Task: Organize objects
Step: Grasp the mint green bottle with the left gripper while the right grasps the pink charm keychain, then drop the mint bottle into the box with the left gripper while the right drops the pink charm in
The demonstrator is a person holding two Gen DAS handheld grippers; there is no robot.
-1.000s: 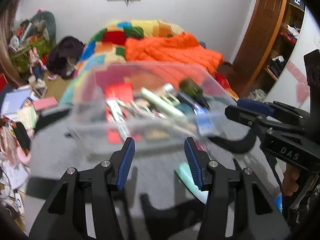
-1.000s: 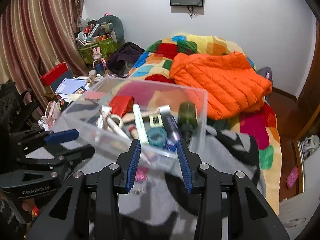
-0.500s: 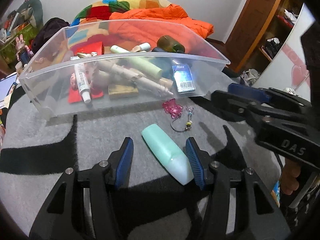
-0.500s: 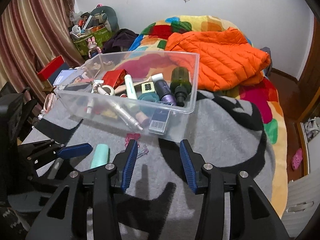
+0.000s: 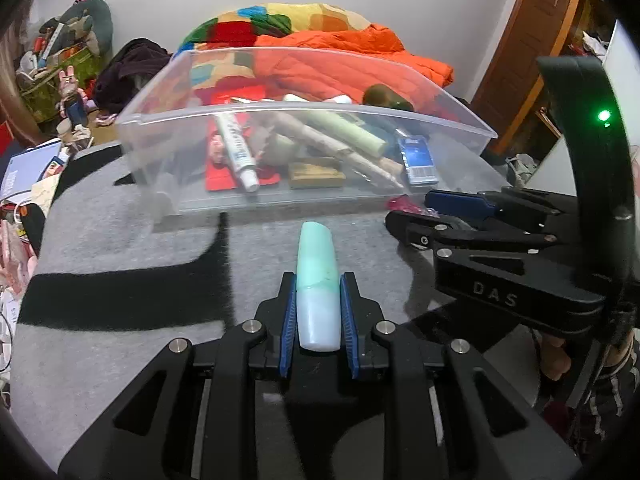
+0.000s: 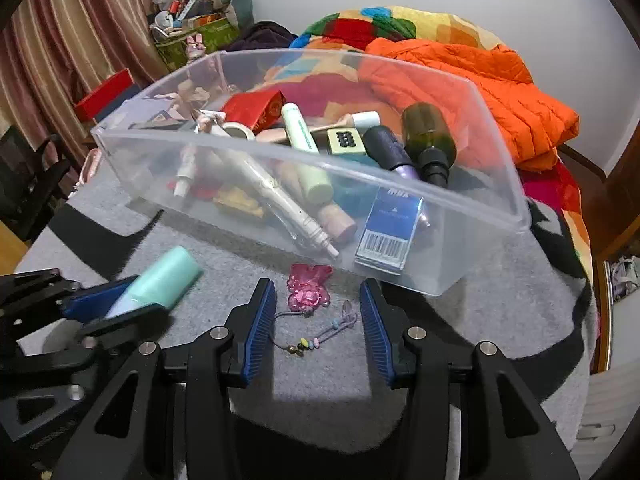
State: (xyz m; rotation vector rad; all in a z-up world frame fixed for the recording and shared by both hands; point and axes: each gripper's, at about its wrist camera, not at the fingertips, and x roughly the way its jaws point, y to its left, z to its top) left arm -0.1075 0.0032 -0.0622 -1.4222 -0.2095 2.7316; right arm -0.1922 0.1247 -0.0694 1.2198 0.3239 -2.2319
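Both grippers have dropped toward the grey blanket since the earlier frames, and the left gripper has just been closing: its blue pads now press both sides of the mint tube, which half a second ago lay loose and slanted between spread jaws. That tube's long axis runs straight away from the left hand, near end pale and flat, far end rounded and pointing at the clear bin. It looks smooth and rigid, two-toned mint. The right gripper hangs partly open and empty, its jaws either side of the pink charm, whose beaded cord trails nearer. Beyond both, the bin sits just past the tube's tip, already crowded with tubes, bottles and boxes.
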